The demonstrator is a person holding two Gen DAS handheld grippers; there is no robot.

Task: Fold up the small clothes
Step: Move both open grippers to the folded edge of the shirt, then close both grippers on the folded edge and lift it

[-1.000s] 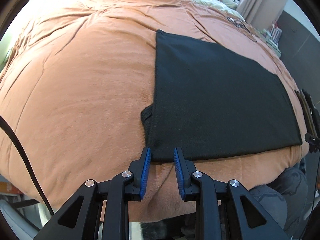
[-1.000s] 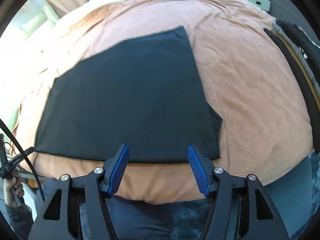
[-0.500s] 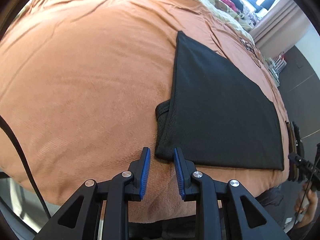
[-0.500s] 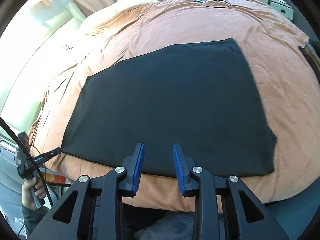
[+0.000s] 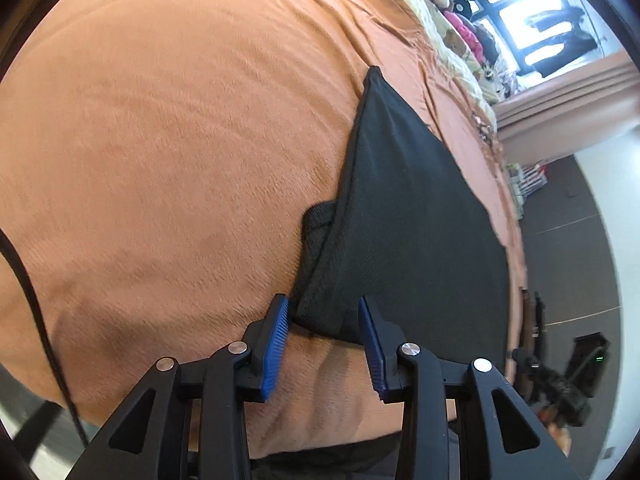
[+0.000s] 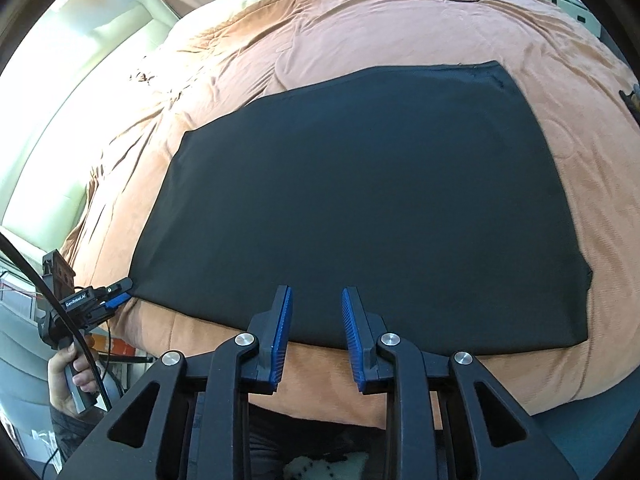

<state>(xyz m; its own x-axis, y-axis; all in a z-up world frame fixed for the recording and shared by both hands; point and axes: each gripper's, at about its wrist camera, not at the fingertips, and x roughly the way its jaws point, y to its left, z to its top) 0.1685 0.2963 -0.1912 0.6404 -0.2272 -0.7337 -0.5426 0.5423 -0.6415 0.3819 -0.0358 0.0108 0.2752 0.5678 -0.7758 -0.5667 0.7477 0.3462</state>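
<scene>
Orange bedding (image 6: 360,32) covers the bed, and the black garment (image 6: 360,184) lies flat on it, already folded into a rough rectangle. Left gripper (image 5: 324,340) has just been opening; its jaws stand partly apart around the garment's near-left corner, not yet pinching. Right gripper (image 6: 316,328), narrowly parted after closing, hovers at the near hem, holding nothing. Judging by this, the next fold calls for both grippers to pinch that edge.

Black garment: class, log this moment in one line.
black garment: flat on orange blanket | left gripper: open, jaws just widening, at near corner | right gripper: open, at near hem
</scene>
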